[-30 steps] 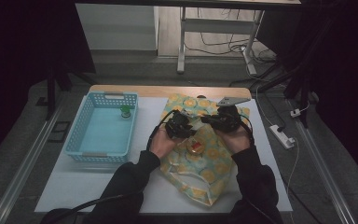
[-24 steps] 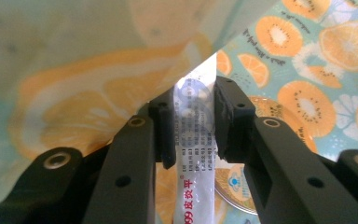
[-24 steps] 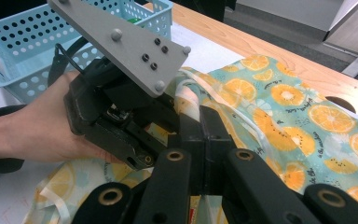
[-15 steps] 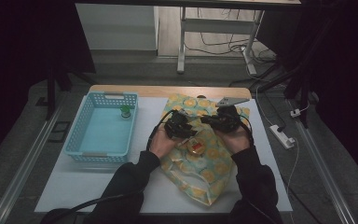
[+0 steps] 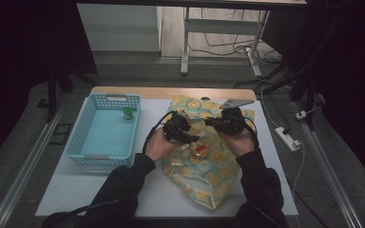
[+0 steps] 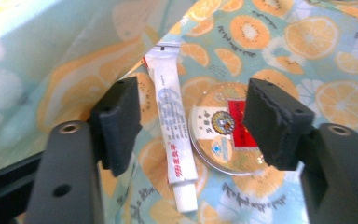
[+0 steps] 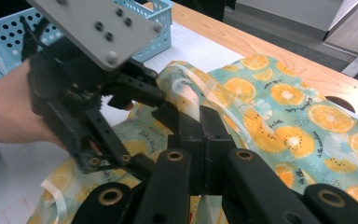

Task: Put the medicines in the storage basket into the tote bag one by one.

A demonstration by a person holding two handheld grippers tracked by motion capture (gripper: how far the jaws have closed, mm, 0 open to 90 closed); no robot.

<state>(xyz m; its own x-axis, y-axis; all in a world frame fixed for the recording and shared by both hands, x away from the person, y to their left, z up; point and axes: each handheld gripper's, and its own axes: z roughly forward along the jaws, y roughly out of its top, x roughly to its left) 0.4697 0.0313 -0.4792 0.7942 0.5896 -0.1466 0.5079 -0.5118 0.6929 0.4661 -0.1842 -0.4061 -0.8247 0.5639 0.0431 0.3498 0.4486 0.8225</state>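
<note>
A cloth bag (image 5: pixel 204 180) printed with orange slices lies on the white table. Inside its opening lie a white tube (image 6: pixel 171 135) and a round gold tin (image 6: pixel 223 135) with a red label, side by side. My left gripper (image 6: pixel 191 116) hangs open just above them, one jaw on each side of the pair. In the high view it is the left gripper (image 5: pixel 183 135) at the bag's mouth, over the tin (image 5: pixel 200 151). My right gripper (image 7: pixel 200 119) is shut on the bag's upper edge (image 7: pixel 186 93) and holds it up beside the left gripper (image 7: pixel 84 107).
A blue plastic basket (image 5: pixel 88 142) stands left of the bag with a small green object (image 5: pixel 128 113) at its far right corner. A white power strip (image 5: pixel 287 137) lies on the floor beside the table's right edge. Bare white table lies in front of the basket.
</note>
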